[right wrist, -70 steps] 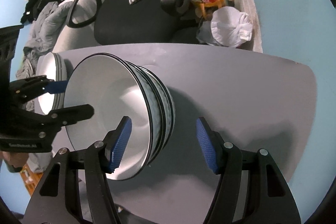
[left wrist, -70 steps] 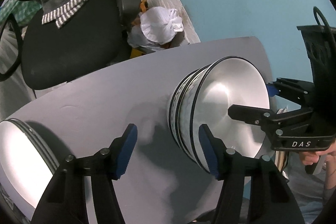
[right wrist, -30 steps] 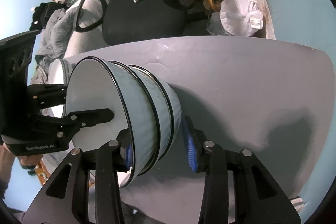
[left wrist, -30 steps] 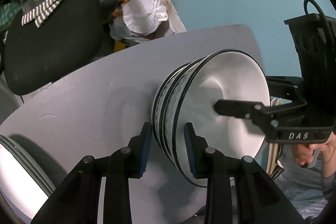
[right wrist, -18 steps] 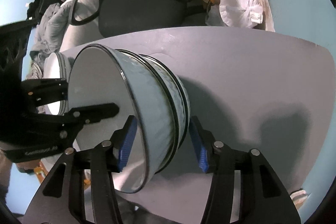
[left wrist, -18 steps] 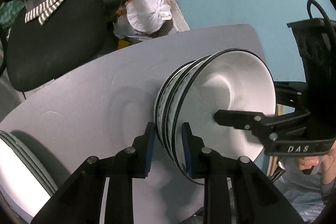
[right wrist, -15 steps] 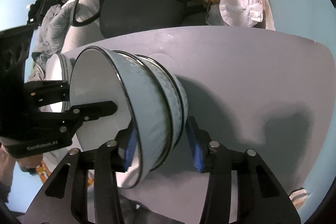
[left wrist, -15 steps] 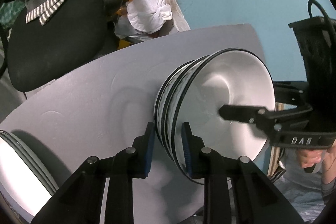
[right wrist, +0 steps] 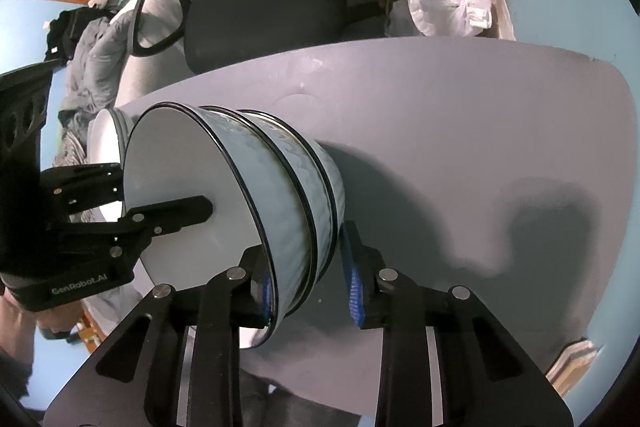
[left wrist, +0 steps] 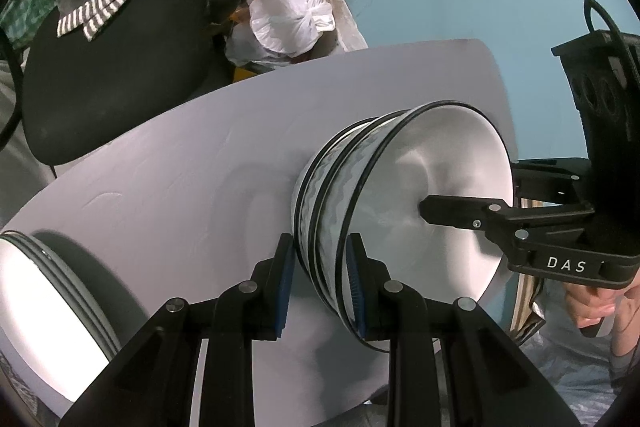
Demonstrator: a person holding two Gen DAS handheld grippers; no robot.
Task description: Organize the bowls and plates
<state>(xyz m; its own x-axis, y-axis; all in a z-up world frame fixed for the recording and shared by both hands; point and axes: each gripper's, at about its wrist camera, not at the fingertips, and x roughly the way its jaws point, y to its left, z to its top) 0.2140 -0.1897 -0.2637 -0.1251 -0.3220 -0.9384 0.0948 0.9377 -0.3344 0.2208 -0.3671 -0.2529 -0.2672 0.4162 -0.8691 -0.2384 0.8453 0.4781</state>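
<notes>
Because three nested bowls [left wrist: 360,219] would slip apart under a one-sided pinch, both tools take the stack from opposite sides. The left gripper [left wrist: 320,283] is clamped across the rim walls, one pad inside the top bowl, one outside. The right gripper [right wrist: 308,283] bites the same way. The stack sits at mid-table [right wrist: 480,131], about 4 o'clock in the left view; whether it touches the surface I cannot tell. The bowls are white inside, pale wavy-patterned outside, black-rimmed — glazed, likely slippery. Plates [left wrist: 40,303] wait at 8 o'clock.
</notes>
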